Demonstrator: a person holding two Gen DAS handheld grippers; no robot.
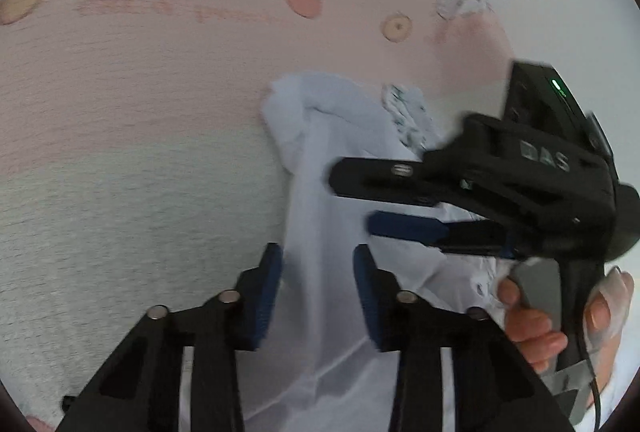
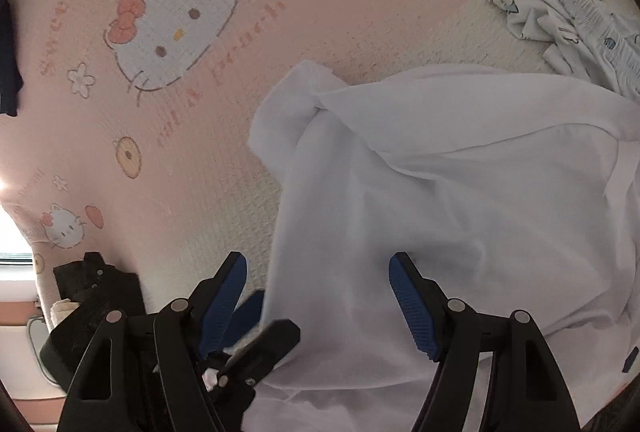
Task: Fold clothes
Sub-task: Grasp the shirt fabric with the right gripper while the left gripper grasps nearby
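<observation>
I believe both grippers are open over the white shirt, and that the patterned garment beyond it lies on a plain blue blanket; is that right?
Not quite: the blanket is pink with a cartoon-cat print, not plain blue, as the right wrist view shows. The rest holds: the left gripper and right gripper are open over the white shirt, and the patterned garment lies beyond it.

Bare pink blanket (image 2: pixel 168 160) lies open from nine to twelve o'clock of the white shirt (image 2: pixel 460 192); the patterned garment (image 2: pixel 560 8) crowds its two o'clock side.
</observation>
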